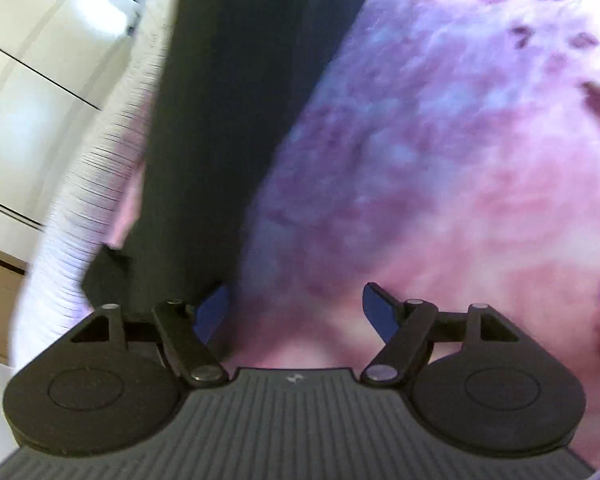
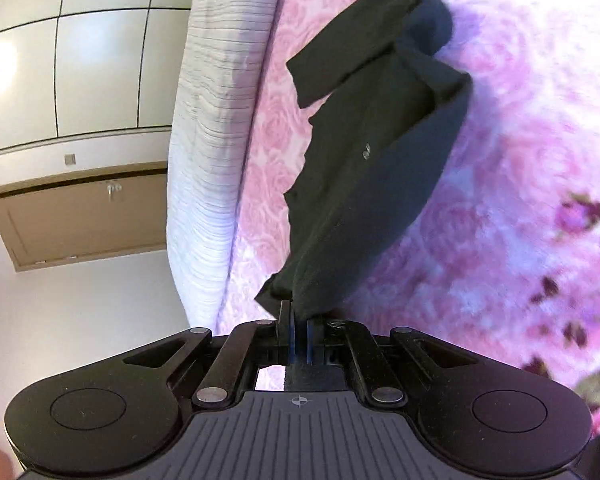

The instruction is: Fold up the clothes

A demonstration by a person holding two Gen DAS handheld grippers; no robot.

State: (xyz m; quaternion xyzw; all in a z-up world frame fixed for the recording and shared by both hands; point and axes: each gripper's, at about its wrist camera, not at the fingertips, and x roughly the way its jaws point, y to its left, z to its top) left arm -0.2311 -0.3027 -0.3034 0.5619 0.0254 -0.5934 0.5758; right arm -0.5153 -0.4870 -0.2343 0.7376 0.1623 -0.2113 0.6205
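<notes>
The black garment (image 2: 376, 152) is hanging off the right claw (image 2: 299, 334), which is clenched on one bunched corner of it, w/ the rest draping down and away over the pink floral bedspread (image 2: 500, 184). Far end is flopping over itself into a loose roll, so it's def soft, limp fabric, prob light, zero stiffness, and it's gonna sag wherever it isn't supported. Tiny pale speck mid-cloth, maybe a button or snap, can't tell. In the left wrist view the same garment (image 1: 236, 128) is showing as a long dark strip running up past the left claw (image 1: 296, 312), whose fingers are spread wide w/ nothing between them; cloth edge is sitting right by the left finger but isn't pinched. Imo a second hold wants to be on a free corner or hem edge, not mid-panel, otherwise it's just bunching. Fabric doesn't look slippery, but one pinch point is letting it twist. A white ribbed pillow or folded duvet (image 2: 216, 128) is lying beside the bedspread, w/ white cupboard doors (image 2: 80, 60) behind.
</notes>
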